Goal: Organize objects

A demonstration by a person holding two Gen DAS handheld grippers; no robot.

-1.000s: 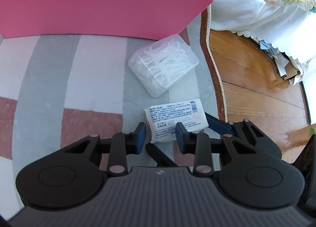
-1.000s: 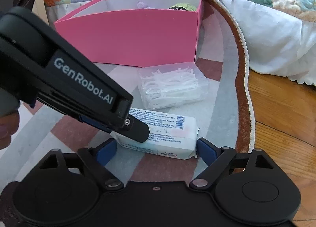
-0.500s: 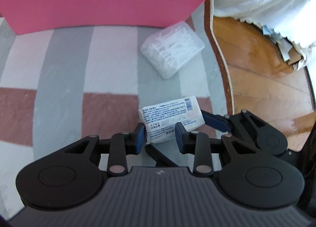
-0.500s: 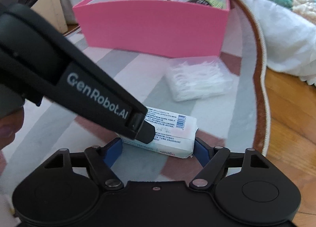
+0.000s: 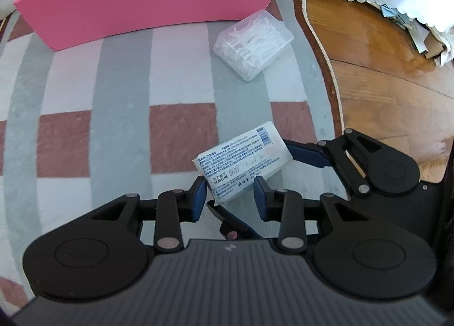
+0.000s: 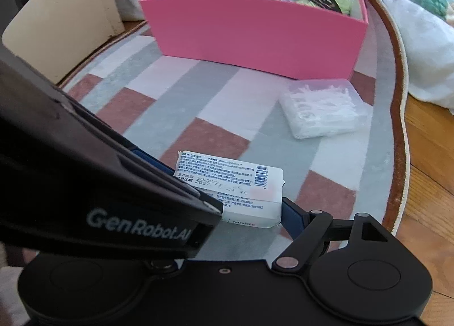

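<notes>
Since the earlier frame the wet-wipe pack (image 5: 243,162) has come up off the striped rug (image 5: 119,76), away from the clear floss-pick box (image 5: 253,45) by the pink storage box (image 5: 147,2). The left gripper (image 5: 229,194) pinches its near end; the right gripper (image 6: 241,212), jaws lately narrowed, seems clamped across its length. The left gripper's "GenRobot.AI" body blocks the right view; bare wooden floor (image 5: 383,76) lies beyond the rug's edge.

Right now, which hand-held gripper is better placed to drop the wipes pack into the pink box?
Right, probably. The right hand-held gripper spans the wipes pack end to end, jaws just closing on it, and faces the pink box and its open top. The left hand-held gripper pinches only the pack's near end.
</notes>
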